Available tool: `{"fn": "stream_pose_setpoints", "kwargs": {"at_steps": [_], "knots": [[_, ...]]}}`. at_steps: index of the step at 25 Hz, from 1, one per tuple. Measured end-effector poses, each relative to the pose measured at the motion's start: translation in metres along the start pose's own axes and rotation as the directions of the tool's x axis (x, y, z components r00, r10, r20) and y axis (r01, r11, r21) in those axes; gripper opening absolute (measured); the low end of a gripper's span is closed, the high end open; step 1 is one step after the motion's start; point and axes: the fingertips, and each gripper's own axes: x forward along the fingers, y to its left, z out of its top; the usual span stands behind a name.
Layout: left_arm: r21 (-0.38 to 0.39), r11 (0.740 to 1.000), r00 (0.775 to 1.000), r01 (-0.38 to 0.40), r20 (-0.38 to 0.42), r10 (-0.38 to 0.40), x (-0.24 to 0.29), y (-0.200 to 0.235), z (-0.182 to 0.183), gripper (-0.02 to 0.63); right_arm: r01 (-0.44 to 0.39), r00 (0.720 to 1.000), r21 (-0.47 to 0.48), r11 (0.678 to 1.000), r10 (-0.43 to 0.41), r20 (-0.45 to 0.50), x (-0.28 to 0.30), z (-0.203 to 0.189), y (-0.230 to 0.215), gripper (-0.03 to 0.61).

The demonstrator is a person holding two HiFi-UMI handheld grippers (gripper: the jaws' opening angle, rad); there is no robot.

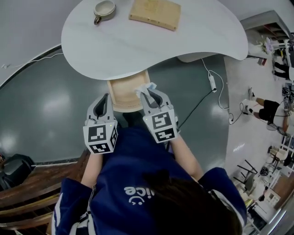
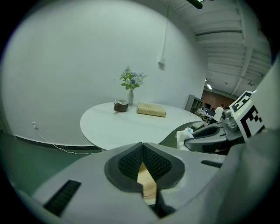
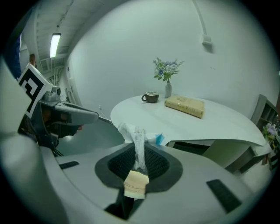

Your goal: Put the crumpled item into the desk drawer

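Observation:
A crumpled white item (image 1: 146, 87) with a blue speck sticks up between the pads of my right gripper (image 1: 149, 97), which is shut on it; the right gripper view shows the crumpled item (image 3: 136, 135) pinched at the jaw tips (image 3: 139, 151). The wooden desk drawer (image 1: 122, 94) stands pulled out under the white table (image 1: 151, 43), directly below both grippers. My left gripper (image 1: 104, 103) hovers over the drawer's left side, its pads meeting at the tips (image 2: 142, 146) with nothing between them. From the left gripper view the right gripper (image 2: 205, 133) and crumpled item (image 2: 183, 134) appear at right.
On the table stand a cup (image 1: 104, 10), a tan book (image 1: 155, 13) and a small flower vase (image 3: 168, 89). A cable with an adapter (image 1: 212, 82) lies on the floor to the right. Dark wooden furniture (image 1: 27, 193) and a black bag (image 1: 14, 167) sit lower left.

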Motion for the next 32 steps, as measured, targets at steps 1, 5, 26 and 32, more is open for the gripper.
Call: {"fn": "stream_pose_setpoints", "kwargs": {"at_steps": [1,5,26,32], "knots": [[0.0,1.0,1.0,-0.005,0.0,0.005,0.002,-0.002,0.001,0.004,-0.019,1.0,-0.002,1.0,0.019,-0.006,0.002,0.0,-0.001,0.067],[0.008,1.0,1.0,-0.014,0.003,0.014,0.01,-0.007,0.007,0.005,-0.068,0.997,-0.022,0.997,0.067,-0.035,0.011,-0.002,-0.002,0.067],[-0.007,0.998,0.998,-0.056,0.001,0.056,0.015,0.029,0.018,0.004,-0.226,0.95,-0.143,0.964,0.185,-0.252,0.078,-0.037,0.02,0.067],[0.003,0.999,0.998,-0.054,-0.021,0.054,0.013,0.034,0.01,0.004,-0.243,0.937,-0.157,0.957,0.189,-0.293,0.096,-0.053,0.024,0.067]]}}
